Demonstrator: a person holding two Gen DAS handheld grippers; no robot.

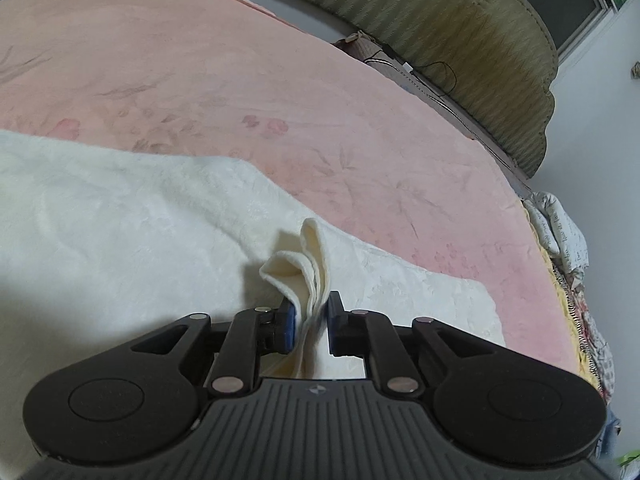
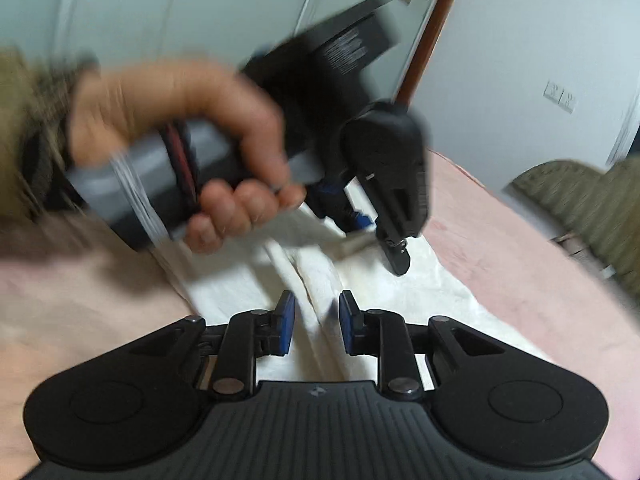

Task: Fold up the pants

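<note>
Cream-white fleece pants (image 1: 120,220) lie spread on a pink blanket (image 1: 200,80). My left gripper (image 1: 312,312) is shut on a bunched edge of the pants, and folded layers stick up past its blue pads. In the right wrist view the pants (image 2: 400,300) run away from me. The left gripper (image 2: 376,236) is blurred there, held by a hand (image 2: 180,120), with cloth pinched at its tips. My right gripper (image 2: 316,316) is low over the pants. A raised fold runs between its blue pads, which stand slightly apart and do not visibly pinch it.
An olive padded headboard (image 1: 460,40) stands at the far right of the bed, with a cable along its base. Patterned bedding (image 1: 568,240) hangs at the right edge. A white wardrobe door (image 2: 200,8) and a wall rise behind the bed.
</note>
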